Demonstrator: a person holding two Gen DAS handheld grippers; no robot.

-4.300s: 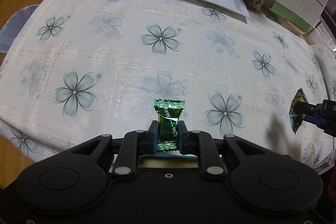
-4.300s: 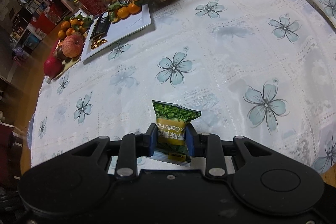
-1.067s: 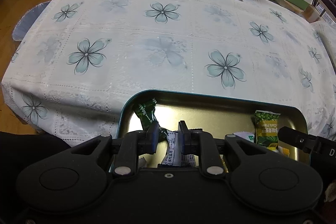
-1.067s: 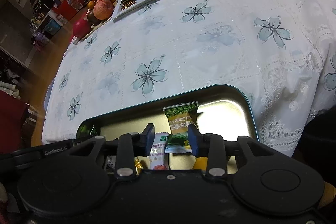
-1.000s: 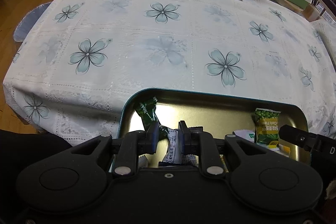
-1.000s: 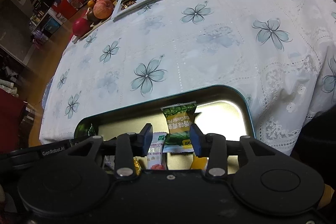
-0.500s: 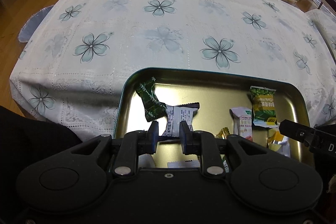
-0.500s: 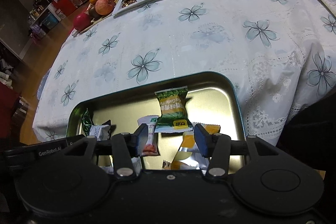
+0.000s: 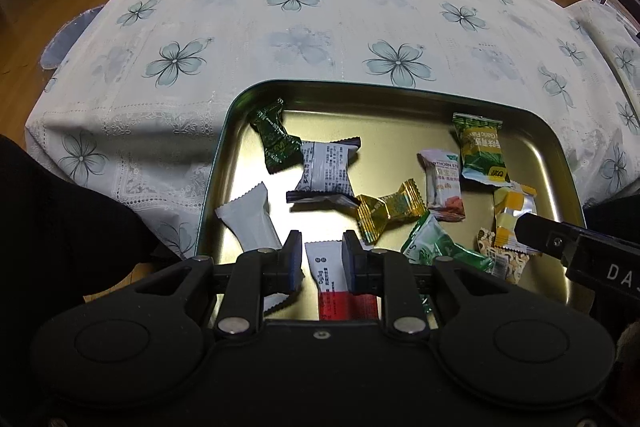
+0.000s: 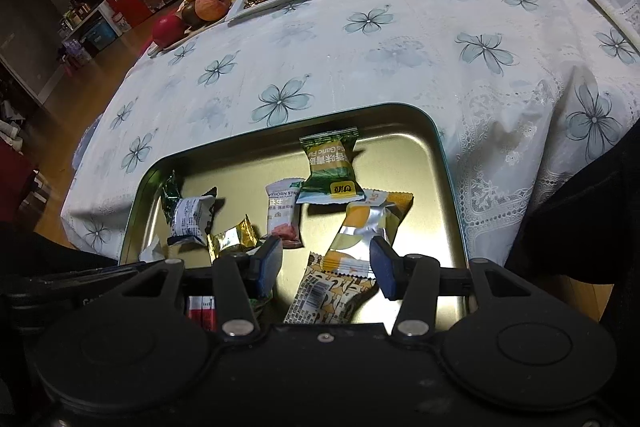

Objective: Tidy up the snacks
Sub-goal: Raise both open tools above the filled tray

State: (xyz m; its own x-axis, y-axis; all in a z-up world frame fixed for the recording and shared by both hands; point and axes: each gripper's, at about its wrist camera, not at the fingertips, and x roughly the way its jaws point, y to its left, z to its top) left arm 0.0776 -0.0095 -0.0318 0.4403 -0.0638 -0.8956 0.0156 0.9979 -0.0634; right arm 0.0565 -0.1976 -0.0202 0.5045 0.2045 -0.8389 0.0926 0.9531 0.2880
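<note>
Right wrist: spread right hand-held gripper (image 10: 326, 265) over "HAWTHORN" pack (image 10: 283, 213); left hand-held gripper (image 9: 320, 261) empty, slightly apart.

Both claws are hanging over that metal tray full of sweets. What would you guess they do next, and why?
Probably lift both away toward the table for more snacks. The left gripper and right gripper stand open and hold nothing; the dark green candy and the green garlic pea packet lie loose in the tray. No loose snack shows on the tablecloth here, so the search may go elsewhere.

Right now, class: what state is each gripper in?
Left gripper: open, holding nothing, above the tray.
Right gripper: open, holding nothing.
</note>
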